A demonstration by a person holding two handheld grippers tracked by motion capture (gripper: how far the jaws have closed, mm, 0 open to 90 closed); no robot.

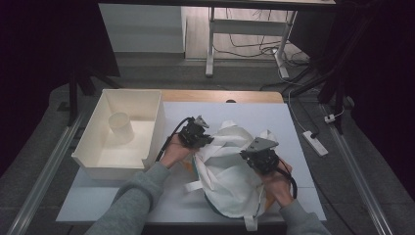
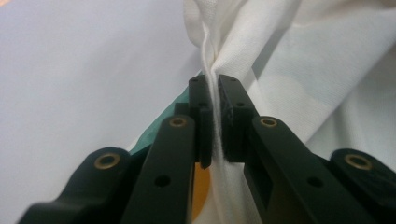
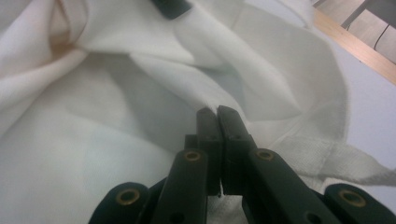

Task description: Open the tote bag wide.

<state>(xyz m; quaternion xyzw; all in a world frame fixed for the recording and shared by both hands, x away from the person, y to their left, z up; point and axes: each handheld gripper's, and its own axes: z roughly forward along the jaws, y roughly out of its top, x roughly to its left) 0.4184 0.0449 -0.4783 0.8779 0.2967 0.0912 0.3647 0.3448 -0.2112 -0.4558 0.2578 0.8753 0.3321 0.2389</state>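
We pinch the white cloth bag, lying on the white tabletop, with both tools: our right gripper clamps its near fold, our left gripper its left edge. Beyond stands a white bin holding a cup.

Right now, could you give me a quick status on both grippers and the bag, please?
Left gripper shut on white cloth bag. Right gripper shut on its fabric too. White bin stands apart; nothing in the way.

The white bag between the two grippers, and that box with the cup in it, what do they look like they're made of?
White bag: likely woven cotton or canvas, matte; it folds softly and bunches where pinched. Box: looks like smooth moulded plastic, cream, with rigid walls. Cup: paper or plastic, too small to tell.
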